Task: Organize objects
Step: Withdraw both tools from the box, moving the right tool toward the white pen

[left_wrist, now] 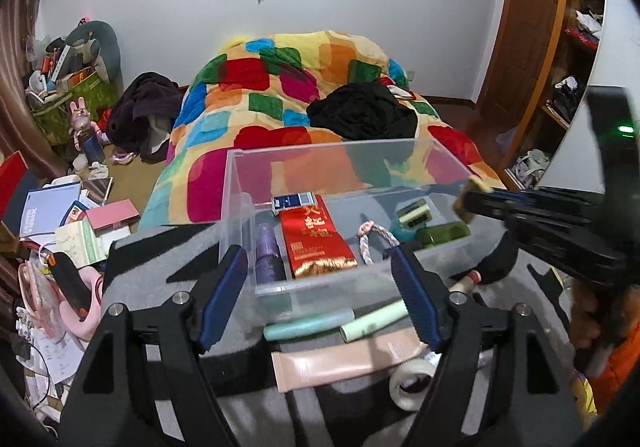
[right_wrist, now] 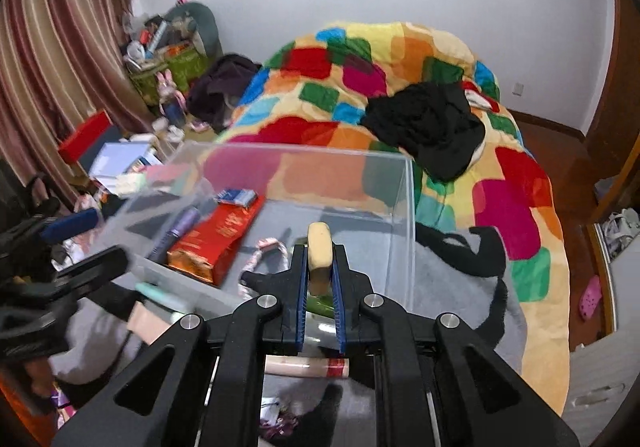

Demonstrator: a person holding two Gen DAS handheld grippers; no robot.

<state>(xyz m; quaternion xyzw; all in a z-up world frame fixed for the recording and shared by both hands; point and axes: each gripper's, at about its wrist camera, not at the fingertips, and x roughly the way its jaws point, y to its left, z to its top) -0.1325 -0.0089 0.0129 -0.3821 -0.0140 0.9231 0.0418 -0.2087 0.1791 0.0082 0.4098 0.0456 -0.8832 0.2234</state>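
One yellowish, perhaps spongy, block (right_wrist: 319, 255) sits between right jaws.

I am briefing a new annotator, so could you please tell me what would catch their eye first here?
The bed's patchwork quilt of bright colour blocks fills the background. In front of it stands a clear plastic box holding a red and gold packet. The right gripper pinches a small beige oval sponge above that box.
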